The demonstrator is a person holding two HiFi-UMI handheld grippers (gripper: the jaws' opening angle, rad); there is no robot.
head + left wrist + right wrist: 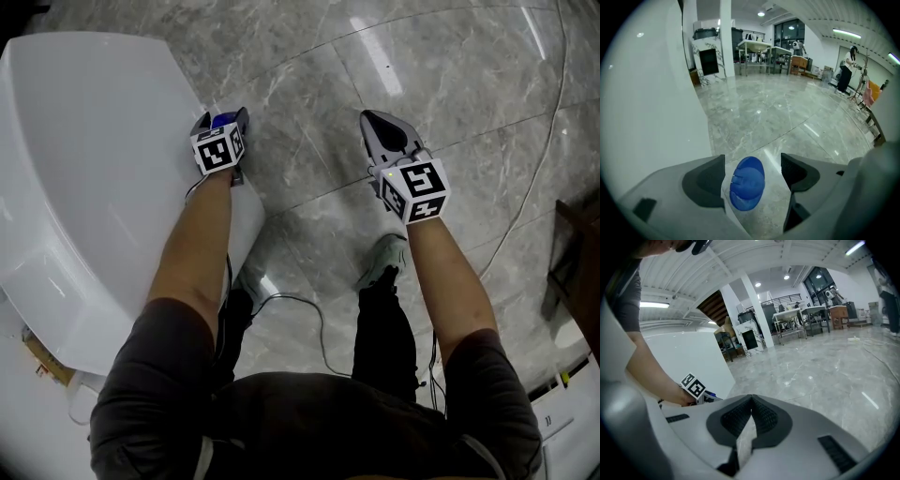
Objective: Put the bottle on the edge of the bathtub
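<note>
The white bathtub (84, 169) fills the left of the head view. My left gripper (223, 112) is at its right-hand rim, pointing steeply down. In the left gripper view a white bottle with a round blue cap (747, 183) stands between the jaws. The jaws are spread wide; the right pad (794, 171) is clear of the bottle and floor shows in the gap. The tub's white wall (656, 103) rises on the left. My right gripper (380, 120) hovers over the marble floor to the right, shut and empty, its pads (761, 416) meeting.
Grey marble floor (450, 84) stretches ahead and right. A cable (309, 305) trails by the person's shoes (382, 261). Dark furniture (577, 253) sits at the right edge. Tables (759, 47) and a standing person (846, 70) are far off across the room.
</note>
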